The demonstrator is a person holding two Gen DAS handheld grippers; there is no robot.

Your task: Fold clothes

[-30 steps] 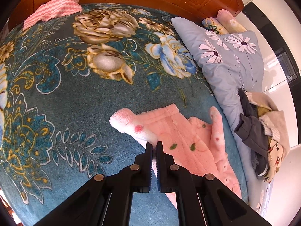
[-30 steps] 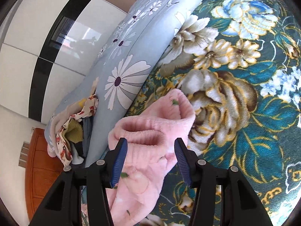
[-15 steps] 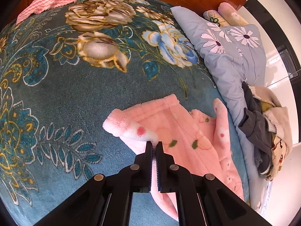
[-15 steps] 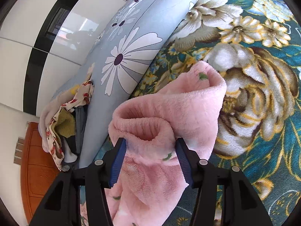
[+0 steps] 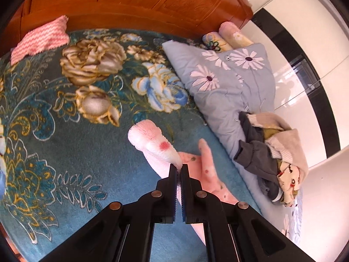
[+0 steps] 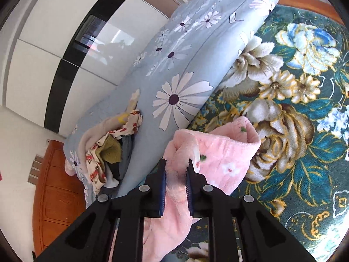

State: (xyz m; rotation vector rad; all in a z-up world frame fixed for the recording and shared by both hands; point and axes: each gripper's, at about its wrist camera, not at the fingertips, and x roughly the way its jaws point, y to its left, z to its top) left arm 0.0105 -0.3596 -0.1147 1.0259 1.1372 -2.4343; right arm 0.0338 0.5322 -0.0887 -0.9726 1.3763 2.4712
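Note:
A fluffy pink garment with small flower prints lies partly lifted off the teal flowered blanket. My left gripper is shut on a thin edge of it, and a sleeve end sticks up to the left of the fingers. In the right wrist view the same pink garment bunches between my right gripper, whose jaws are closing and press on a thick fold. The rest hangs down below the fingers.
A grey-blue daisy quilt runs along the bed's side, with a pile of mixed clothes on it. A pink zigzag cloth lies by the wooden headboard. White and black wardrobe doors stand beyond.
Both grippers rose, lifting the pink garment off the blanket. The right jaws, wide around the fold before, have closed on it. The left stayed shut on the edge.

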